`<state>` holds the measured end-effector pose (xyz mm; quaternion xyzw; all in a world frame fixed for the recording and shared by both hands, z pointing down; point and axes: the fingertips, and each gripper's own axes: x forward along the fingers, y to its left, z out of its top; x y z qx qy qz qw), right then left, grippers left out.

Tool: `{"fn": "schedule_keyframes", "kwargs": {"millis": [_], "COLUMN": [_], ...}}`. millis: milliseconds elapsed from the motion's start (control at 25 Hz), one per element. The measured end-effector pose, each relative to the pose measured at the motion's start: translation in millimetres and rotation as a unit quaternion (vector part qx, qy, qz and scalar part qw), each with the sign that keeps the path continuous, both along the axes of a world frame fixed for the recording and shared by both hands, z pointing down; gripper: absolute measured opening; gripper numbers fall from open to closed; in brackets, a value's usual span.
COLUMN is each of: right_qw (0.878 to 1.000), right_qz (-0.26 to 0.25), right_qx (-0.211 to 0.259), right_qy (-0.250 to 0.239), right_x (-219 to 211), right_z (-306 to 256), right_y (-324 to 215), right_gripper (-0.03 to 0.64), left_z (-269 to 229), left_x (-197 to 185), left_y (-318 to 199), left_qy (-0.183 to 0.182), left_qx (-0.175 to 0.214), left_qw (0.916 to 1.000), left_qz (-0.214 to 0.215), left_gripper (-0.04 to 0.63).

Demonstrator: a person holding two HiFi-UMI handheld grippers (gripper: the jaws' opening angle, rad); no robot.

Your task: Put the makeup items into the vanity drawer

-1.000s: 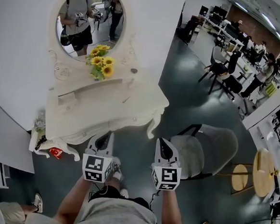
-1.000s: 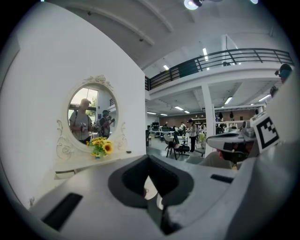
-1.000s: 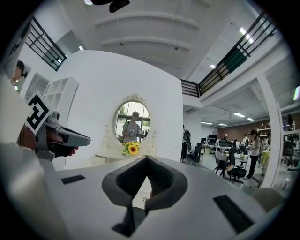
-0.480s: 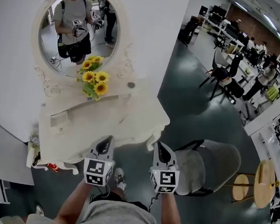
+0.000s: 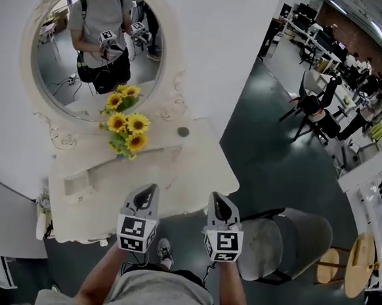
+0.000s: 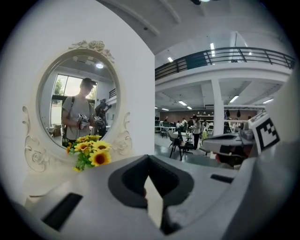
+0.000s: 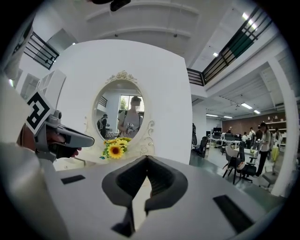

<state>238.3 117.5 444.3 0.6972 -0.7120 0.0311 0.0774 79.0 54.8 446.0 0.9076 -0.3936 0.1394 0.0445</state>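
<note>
Pointing up-frame at the vanity surface (image 5: 190, 165) just ahead, left claw (image 5: 145, 191) and right claw (image 5: 217, 198) are hanging closed, empty; drawer probably hidden below.

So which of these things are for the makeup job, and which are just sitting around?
For the job:
the vanity
the small dark round thing on its top (maybe makeup, too small to tell)
the left gripper and right gripper, both shut and empty

Just sitting around:
the sunflowers
the mirror
the grey chair
the round wooden table
</note>
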Motion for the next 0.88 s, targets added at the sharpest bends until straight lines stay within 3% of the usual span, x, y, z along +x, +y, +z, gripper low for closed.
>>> {"fn": "schedule_keyframes", "kwargs": {"millis": [440, 720, 880], "right_qw": [0.999, 0.995, 0.99], "right_qz": [-0.03, -0.078, -0.114], "right_qx": [-0.025, -0.054, -0.077], "right_qy": [0.007, 0.015, 0.017], "right_x": [-7, -7, -6], "right_z": [22, 45, 65], "right_y": [-86, -134, -164], "right_gripper": [0.012, 0.012, 0.012], "left_z": [25, 47, 61], "left_x": [-9, -23, -31], "left_y": [-71, -96, -111], "left_qy": [0.0, -0.004, -0.003], "left_qx": [-0.024, -0.053, -0.072], "left_qw": [0.9992, 0.9948, 0.9882], "left_qz": [-0.031, -0.087, -0.135], "left_gripper": [0.0, 0.0, 0.0]}}
